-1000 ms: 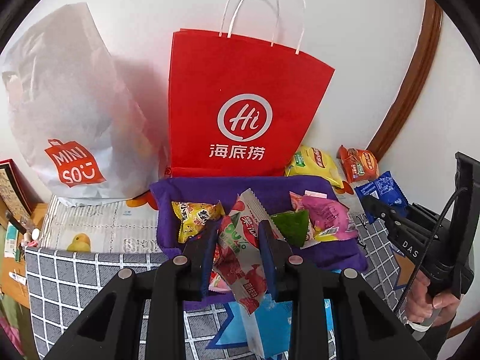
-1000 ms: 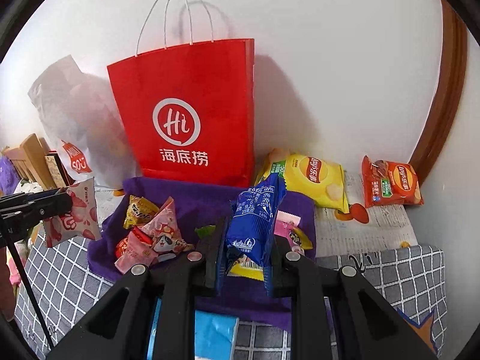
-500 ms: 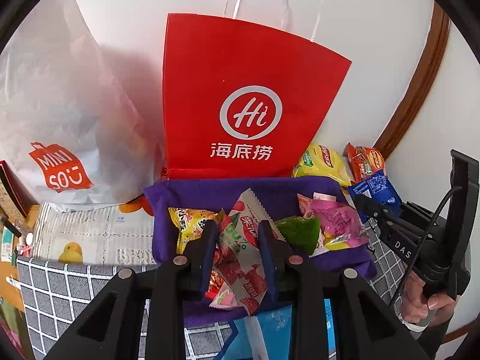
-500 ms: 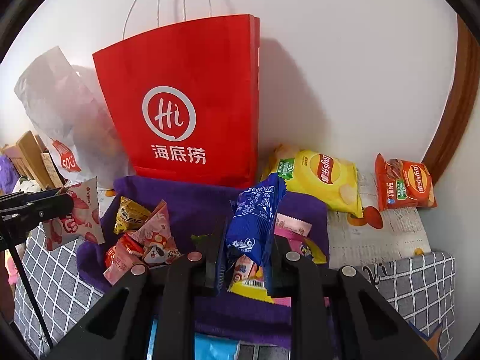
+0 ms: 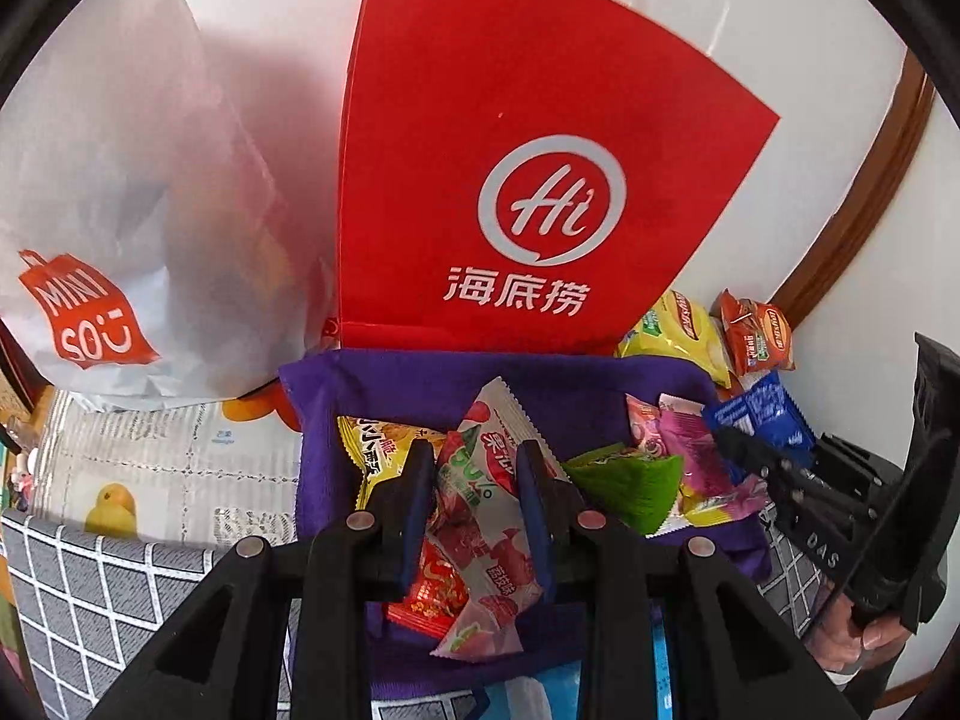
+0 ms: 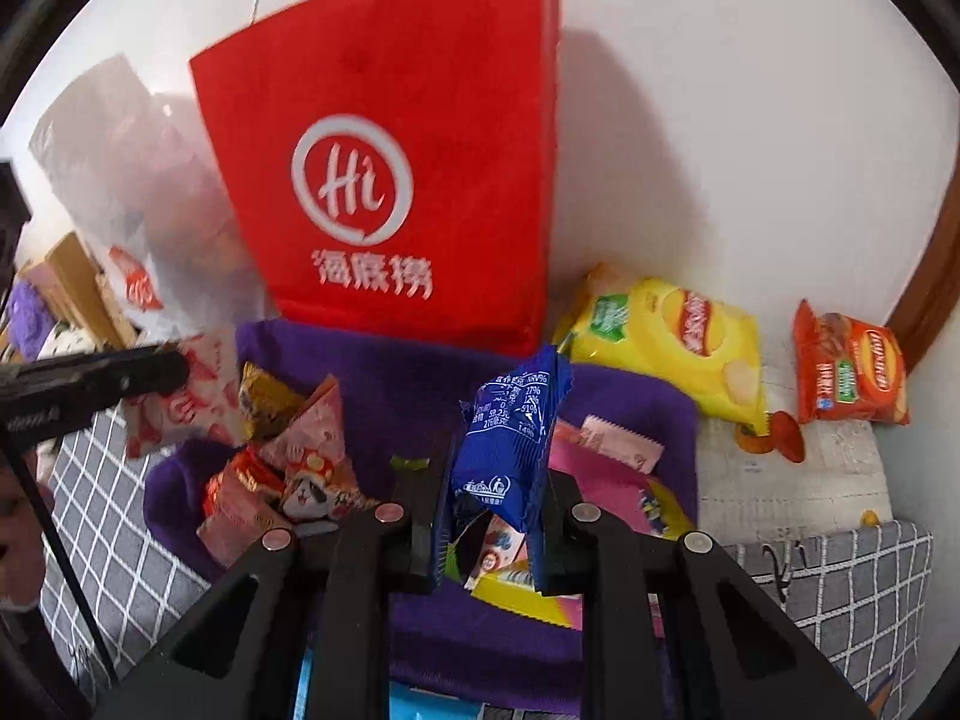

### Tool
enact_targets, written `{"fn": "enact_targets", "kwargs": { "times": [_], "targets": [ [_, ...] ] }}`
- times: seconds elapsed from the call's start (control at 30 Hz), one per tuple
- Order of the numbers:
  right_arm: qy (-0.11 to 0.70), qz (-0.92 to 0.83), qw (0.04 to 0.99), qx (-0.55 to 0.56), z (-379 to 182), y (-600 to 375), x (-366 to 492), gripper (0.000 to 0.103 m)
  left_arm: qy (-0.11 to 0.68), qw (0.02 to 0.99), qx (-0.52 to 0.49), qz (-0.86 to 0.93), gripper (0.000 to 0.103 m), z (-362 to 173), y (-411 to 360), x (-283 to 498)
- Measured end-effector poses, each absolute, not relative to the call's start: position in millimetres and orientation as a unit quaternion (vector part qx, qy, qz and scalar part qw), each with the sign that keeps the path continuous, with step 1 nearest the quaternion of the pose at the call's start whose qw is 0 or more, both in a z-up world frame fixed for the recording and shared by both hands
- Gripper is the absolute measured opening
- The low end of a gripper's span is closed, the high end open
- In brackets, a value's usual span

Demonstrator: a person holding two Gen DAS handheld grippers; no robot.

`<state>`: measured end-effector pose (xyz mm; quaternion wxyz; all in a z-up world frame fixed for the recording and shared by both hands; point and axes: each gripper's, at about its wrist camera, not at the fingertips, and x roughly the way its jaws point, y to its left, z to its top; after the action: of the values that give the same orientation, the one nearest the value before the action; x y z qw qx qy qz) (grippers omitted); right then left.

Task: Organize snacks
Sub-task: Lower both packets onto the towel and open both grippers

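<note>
The left gripper is clamped tight on a pink-and-white strawberry snack packet, which stands upright between the two black fingers with its top corner poking above them and its lower end hanging over a purple fabric bin. The right gripper is closed just as firmly on a blue snack packet, held upright over the same bin, its printed back facing the camera. In the left view that blue packet shows at the right edge of the bin, pinched in the other tool. Inside the bin lie a yellow packet, a green packet, a pink-purple packet and a small red packet under the strawberry one; from the right side I can also see a pink packet with a panda face among them. A red paper bag with a white "Hi" logo stands against the wall directly behind the bin, with a white Miniso bag to its left. To the right of the red bag, on the bare surface beside the wall, rest a yellow Lay's chip bag and, apart from it, an orange-red chip bag. A grey checked cloth covers the near surface.
</note>
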<state>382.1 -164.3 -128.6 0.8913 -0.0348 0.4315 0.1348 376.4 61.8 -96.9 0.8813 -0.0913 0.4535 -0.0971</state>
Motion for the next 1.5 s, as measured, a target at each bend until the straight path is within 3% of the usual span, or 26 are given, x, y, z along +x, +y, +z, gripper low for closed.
{"fn": "enact_targets", "kwargs": {
  "times": [0.53, 1.17, 1.5],
  "targets": [
    [0.489, 0.19, 0.85, -0.054, -170, -138, 388, 0.021, 0.473, 0.866, -0.109, -0.12, 0.027, -117, 67, 385],
    [0.494, 0.169, 0.852, -0.05, -171, -153, 392, 0.025, 0.509, 0.846, -0.088, -0.132, 0.029, -143, 32, 389],
    [0.474, 0.159, 0.865, -0.034, -155, -164, 389, 0.039, 0.511, 0.845, -0.074, -0.135, 0.029, -143, 28, 390]
  ]
}}
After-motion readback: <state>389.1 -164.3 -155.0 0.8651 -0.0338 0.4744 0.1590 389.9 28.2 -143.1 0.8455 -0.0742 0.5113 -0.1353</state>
